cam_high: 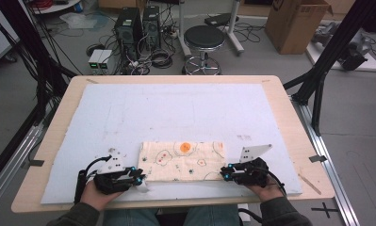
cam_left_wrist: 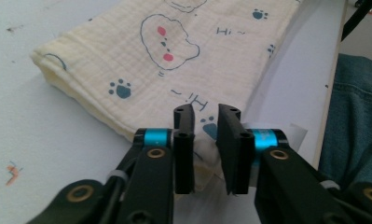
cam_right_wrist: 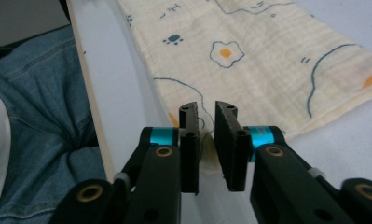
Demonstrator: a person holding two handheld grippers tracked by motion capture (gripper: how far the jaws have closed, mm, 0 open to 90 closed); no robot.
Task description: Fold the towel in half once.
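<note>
On table: one cloth, two grippers

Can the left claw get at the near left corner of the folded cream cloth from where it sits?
Probably yes. The left claw is already at that corner of the folded cream printed cloth, jaws slightly apart with the corner's fabric between them, apparently unpinched. Nothing on the pale blue mat stands in the way.

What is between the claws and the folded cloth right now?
Nothing visible. The left claw and the right claw each sit at a near corner of the cloth, with cloth in the narrow gap between the jaws; the pads do not press on it.
</note>
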